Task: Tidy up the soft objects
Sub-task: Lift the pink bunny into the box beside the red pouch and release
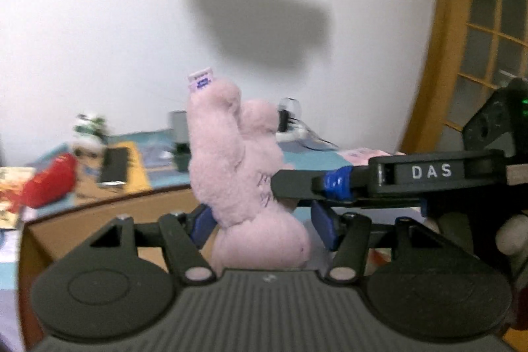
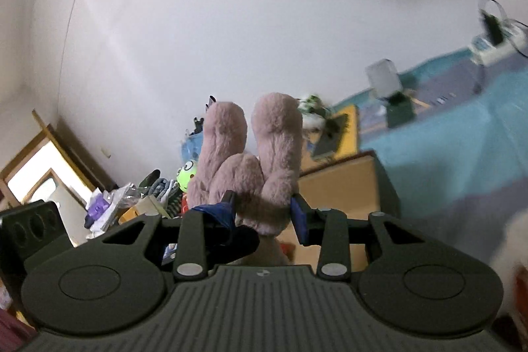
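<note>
Standing up between both grippers, the pink plush toy (image 1: pixel 237 160) is clamped by the left gripper (image 1: pixel 264 225) and right gripper (image 2: pixel 264 213).

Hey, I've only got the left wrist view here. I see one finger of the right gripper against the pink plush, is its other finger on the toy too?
Observer: Yes. In the right wrist view the right gripper has both fingers pressed on the pink plush, one on each side.
Operator: What's past the toy from that side?
Observer: A lime-green googly-eyed toy sits in a heap of things by the wall, left of the plush.
Operator: Anything else in that heap?
Observer: A crumpled purple-and-white bag, further left in the picture.
</note>
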`<action>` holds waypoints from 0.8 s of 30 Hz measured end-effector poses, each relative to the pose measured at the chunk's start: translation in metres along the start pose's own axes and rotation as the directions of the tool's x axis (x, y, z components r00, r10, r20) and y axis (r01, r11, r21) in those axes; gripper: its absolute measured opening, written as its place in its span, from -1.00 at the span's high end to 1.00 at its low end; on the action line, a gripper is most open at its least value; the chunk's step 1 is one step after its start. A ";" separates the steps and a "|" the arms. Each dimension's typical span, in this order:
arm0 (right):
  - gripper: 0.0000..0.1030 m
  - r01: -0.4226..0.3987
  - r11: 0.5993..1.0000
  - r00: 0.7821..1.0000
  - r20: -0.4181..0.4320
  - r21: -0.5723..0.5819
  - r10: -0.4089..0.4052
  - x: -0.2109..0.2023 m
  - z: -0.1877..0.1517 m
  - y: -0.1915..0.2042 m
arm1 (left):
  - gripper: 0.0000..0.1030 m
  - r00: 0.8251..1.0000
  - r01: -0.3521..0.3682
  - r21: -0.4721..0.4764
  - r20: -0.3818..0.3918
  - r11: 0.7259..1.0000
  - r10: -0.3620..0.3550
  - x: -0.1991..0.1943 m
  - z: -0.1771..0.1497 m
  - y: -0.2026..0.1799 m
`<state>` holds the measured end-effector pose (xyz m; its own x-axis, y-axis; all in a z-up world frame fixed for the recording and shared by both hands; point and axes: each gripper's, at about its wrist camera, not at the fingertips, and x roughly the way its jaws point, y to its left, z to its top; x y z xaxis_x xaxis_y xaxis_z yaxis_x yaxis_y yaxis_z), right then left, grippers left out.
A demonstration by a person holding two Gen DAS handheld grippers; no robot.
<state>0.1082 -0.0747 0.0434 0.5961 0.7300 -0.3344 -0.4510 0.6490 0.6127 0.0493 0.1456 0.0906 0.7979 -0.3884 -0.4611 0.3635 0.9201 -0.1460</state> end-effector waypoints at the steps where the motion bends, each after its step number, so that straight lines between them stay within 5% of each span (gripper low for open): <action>1: 0.61 -0.004 1.000 1.000 -0.001 -0.013 0.004 0.010 0.001 0.001 | -0.14 1.000 -0.021 -0.008 0.001 1.000 0.021 0.003 0.001 0.009; 13: 0.61 0.058 0.998 0.979 -0.193 -0.031 -0.062 0.130 -0.027 0.001 | -0.14 0.968 -0.196 -0.183 -0.195 0.963 0.160 0.059 -0.038 0.120; 18: 0.60 0.111 0.994 0.937 -0.333 -0.010 -0.108 0.156 -0.044 -0.003 | -0.14 0.929 -0.243 -0.205 -0.330 0.948 0.167 0.076 -0.062 0.138; 24: 0.59 0.180 0.983 0.852 -0.494 -0.037 -0.175 0.171 -0.058 0.003 | -0.15 0.875 -0.255 -0.261 -0.472 0.931 0.108 0.077 -0.082 0.147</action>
<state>0.1702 0.0649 -0.0533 0.2584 0.6144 -0.7455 -0.3607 0.7773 0.5155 0.1247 0.2551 -0.0383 0.5104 -0.2166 -0.8322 0.0096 0.9691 -0.2464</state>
